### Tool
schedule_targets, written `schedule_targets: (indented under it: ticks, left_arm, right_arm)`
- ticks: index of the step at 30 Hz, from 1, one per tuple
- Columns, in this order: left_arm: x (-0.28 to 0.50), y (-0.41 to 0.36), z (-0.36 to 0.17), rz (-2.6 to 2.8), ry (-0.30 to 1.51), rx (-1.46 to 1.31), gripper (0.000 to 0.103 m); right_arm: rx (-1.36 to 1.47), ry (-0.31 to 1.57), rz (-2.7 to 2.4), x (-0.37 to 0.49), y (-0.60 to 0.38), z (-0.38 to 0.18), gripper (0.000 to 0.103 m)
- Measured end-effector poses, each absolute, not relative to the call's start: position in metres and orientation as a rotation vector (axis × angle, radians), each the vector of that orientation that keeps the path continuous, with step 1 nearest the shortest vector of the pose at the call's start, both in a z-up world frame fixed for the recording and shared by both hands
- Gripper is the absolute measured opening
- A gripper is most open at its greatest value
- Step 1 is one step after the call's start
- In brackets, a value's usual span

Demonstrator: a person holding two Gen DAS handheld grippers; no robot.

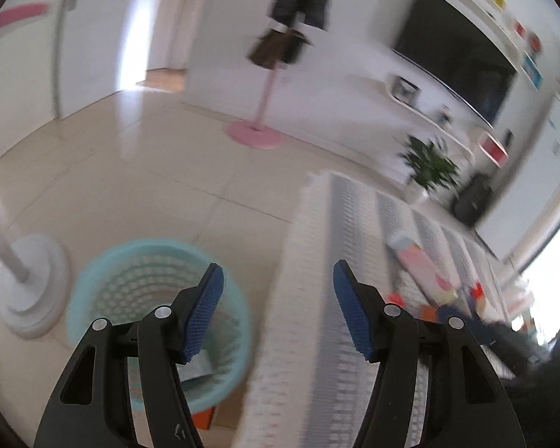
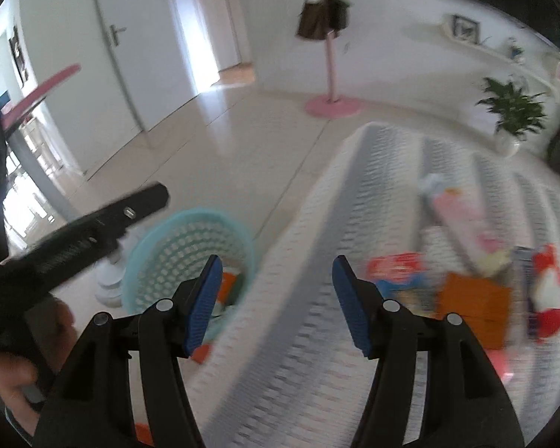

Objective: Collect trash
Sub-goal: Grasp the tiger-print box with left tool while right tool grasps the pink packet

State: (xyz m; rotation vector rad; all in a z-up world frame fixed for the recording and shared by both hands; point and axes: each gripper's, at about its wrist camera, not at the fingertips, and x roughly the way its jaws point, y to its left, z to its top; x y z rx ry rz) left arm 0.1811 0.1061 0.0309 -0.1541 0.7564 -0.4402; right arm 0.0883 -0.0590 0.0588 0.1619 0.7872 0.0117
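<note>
A light blue mesh trash basket (image 1: 156, 298) stands on the tiled floor beside the edge of a striped mat (image 1: 354, 261); some paper and an orange piece lie inside it. My left gripper (image 1: 278, 298) is open and empty, hovering over the mat's edge just right of the basket. In the right wrist view the basket (image 2: 190, 257) sits low left, and my right gripper (image 2: 276, 295) is open and empty above the mat (image 2: 354, 205). Several colourful wrappers (image 2: 399, 272), an orange box (image 2: 474, 306) and a pink packet (image 2: 459, 212) lie on the mat to the right. The left gripper's body (image 2: 93, 231) shows at the left, held by a hand.
A white stand base (image 1: 30, 283) sits left of the basket. A pink coat stand (image 1: 257, 127) with hanging clothes is further back, with a potted plant (image 1: 429, 168), a dark bag and a TV wall at the right. Doors lie beyond the tiled floor.
</note>
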Motion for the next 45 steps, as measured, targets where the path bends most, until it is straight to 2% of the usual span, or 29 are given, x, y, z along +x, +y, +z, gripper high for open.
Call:
schedule_targets:
  ticks: [7,14,18,26,34,37,39,40,42,43,44,45]
  left_arm:
    - [0.169,-0.004,-0.004,-0.595,0.869,-0.055,0.060]
    - [0.167,-0.082,-0.052,-0.599,0.966,0.033,0.071]
    - [0.171,-0.100,-0.071,-0.518,0.994,0.065,0.079]
    - [0.183,-0.112,-0.094,-0.480,1.028,0.088,0.081]
    - [0.184,-0.132,-0.099,-0.458,1.026,0.200,0.083]
    - [0.183,-0.133,-0.099,-0.470,1.028,0.222,0.076]
    - [0.180,-0.133,-0.097,-0.484,1.028,0.250,0.061]
    - [0.179,-0.132,-0.097,-0.491,1.031,0.260,0.057]
    - [0.178,-0.126,-0.094,-0.506,1.042,0.254,0.041]
    - [0.178,-0.121,-0.093,-0.515,1.051,0.242,0.038]
    - [0.177,-0.118,-0.092,-0.524,1.058,0.229,0.024]
    - [0.178,-0.112,-0.092,-0.543,1.078,0.198,0.016]
  right_arm:
    - [0.101,0.732,-0.145,0.027,-0.142,0.067,0.058]
    - [0.144,0.745,-0.233,-0.021,-0.212,0.045,0.057]
    - [0.192,0.770,-0.257,-0.033,-0.238,0.021,0.057]
    - [0.285,0.847,-0.236,-0.036,-0.261,-0.024,0.058]
    - [0.233,0.934,-0.185,-0.027,-0.246,-0.040,0.058]
    - [0.209,0.950,-0.182,-0.019,-0.239,-0.047,0.058]
    - [0.191,0.959,-0.185,-0.017,-0.236,-0.052,0.058]
    - [0.187,0.962,-0.186,-0.016,-0.235,-0.054,0.058]
    - [0.187,0.969,-0.191,-0.012,-0.235,-0.058,0.058]
    - [0.189,0.969,-0.195,-0.010,-0.236,-0.059,0.058]
    - [0.192,0.968,-0.197,-0.008,-0.237,-0.060,0.058]
    - [0.193,0.968,-0.198,-0.006,-0.237,-0.062,0.058]
